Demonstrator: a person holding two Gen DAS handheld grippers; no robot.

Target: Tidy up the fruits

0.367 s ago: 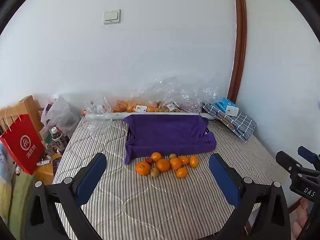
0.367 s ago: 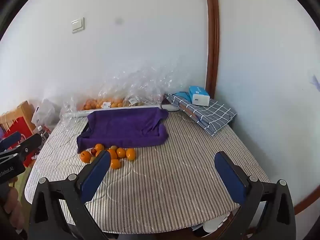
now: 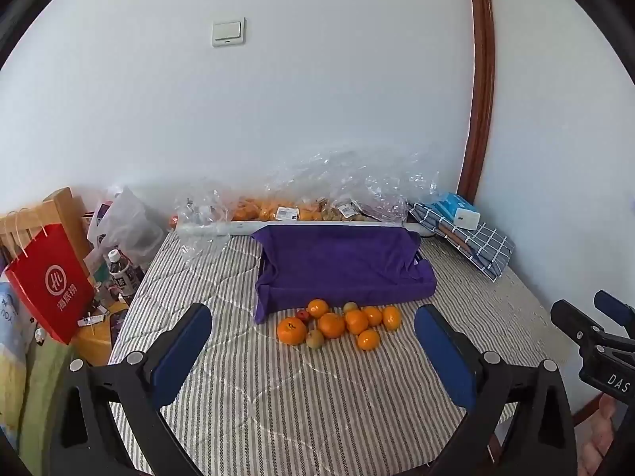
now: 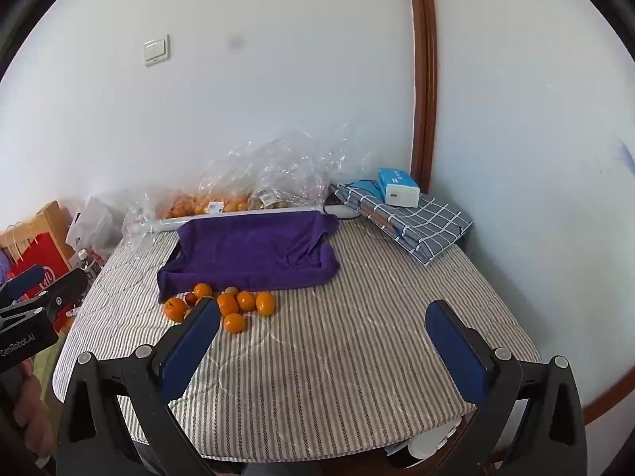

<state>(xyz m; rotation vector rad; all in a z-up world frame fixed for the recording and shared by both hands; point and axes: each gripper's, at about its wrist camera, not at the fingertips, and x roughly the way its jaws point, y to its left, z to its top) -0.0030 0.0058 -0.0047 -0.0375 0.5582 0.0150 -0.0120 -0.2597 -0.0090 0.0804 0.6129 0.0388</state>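
Fruits point(image 3: 337, 323) loose by purple cloth point(image 3: 341, 265); "DAS"-marked right gripper point(image 4: 321, 341) and "GenRobot.AI"-marked left gripper point(image 3: 313, 351) both agape, empty

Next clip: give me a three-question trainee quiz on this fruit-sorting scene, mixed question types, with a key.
1. True or false: the left gripper is holding a fruit.
2. Multiple choice: where do the loose fruits lie?
A. inside the purple cloth-lined tray
B. on the striped tabletop, just in front of the tray
C. on the checked folded cloth
3. Fill in: the small blue and white box rests on the ____ cloth.

Key
1. False. Its jaws stand wide open with nothing between them; the right gripper is open and empty too.
2. B
3. checked folded
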